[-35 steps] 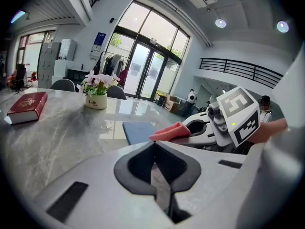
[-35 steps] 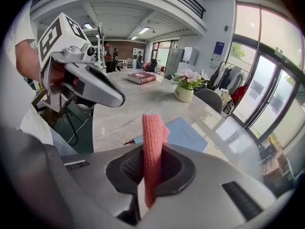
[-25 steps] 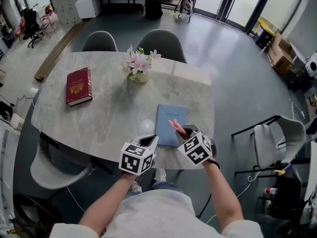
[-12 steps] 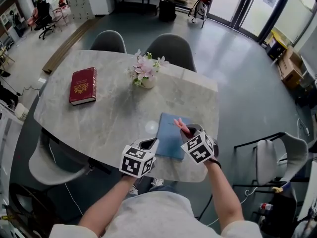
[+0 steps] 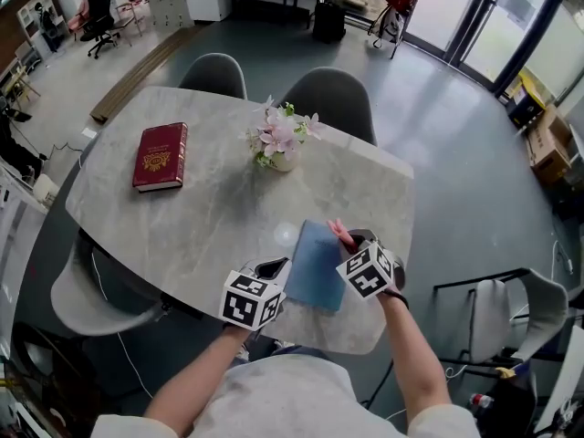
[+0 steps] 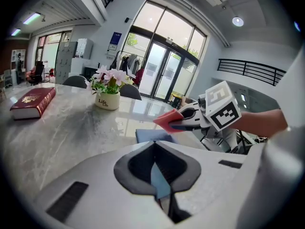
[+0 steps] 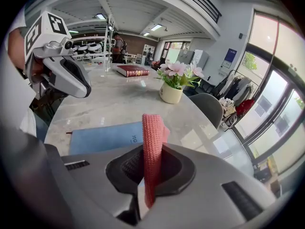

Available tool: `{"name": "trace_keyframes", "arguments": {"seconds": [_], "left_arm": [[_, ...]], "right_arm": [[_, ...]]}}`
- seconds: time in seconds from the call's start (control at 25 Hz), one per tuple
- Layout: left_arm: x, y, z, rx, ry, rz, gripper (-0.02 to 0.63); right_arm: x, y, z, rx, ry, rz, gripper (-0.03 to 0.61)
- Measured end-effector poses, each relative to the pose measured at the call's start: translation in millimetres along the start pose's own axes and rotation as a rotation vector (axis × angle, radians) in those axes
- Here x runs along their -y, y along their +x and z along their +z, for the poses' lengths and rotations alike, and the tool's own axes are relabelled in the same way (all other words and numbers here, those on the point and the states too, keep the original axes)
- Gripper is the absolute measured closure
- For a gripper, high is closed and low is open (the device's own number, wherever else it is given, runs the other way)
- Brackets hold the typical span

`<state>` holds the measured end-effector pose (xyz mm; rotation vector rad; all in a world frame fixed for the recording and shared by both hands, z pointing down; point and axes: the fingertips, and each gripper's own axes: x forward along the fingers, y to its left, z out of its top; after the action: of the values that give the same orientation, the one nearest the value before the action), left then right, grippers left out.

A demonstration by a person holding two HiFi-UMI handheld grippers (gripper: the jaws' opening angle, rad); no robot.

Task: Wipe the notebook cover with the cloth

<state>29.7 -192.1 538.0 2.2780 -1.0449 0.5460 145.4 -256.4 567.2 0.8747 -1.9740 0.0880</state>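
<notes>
Right gripper [image 5: 352, 242]: fingers clamped on cloth [image 7: 151, 147]. Left gripper [image 5: 272, 269]: fingers closed, empty. Lower your cloth flat onto notebook [image 5: 318, 267]; wipe cover in light, overlapping strokes.

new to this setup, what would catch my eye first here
The pink cloth clamped upright in the right gripper, over the blue notebook near the table's near edge. The left gripper pinches that notebook's side. Farther off, a pot of pink flowers stands mid-table and a red book lies to the left.
</notes>
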Motion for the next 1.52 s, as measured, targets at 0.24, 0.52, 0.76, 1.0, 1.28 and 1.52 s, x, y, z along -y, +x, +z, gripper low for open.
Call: {"name": "trace_keyframes", "arguments": {"seconds": [0.24,0.52,0.76,1.0,1.28,1.52], "left_arm": [[-3,11,3,-0.002,-0.009,0.000,0.607],[-5,14,1,-0.006,-0.015,-0.005,0.607],[-5,11,1,-0.009,-0.013,-0.008,0.607],[-5,5,-1,-0.009,-0.010,-0.012,0.607],[-1,-3,-5,-0.008,0.000,-0.026,0.607],[2,-9,-9,-0.008,0.009,-0.040,0.607]], "right_arm": [[5,23,-8,-0.045,-0.025,0.029,0.565],[-3,35,-15,-0.068,-0.024,0.060,0.563],[-10,35,-14,-0.073,-0.014,0.070,0.565],[-17,32,-14,-0.075,-0.003,0.069,0.563],[-29,25,-19,-0.082,0.013,0.062,0.563],[-41,20,-22,-0.085,0.024,0.061,0.565]]}}
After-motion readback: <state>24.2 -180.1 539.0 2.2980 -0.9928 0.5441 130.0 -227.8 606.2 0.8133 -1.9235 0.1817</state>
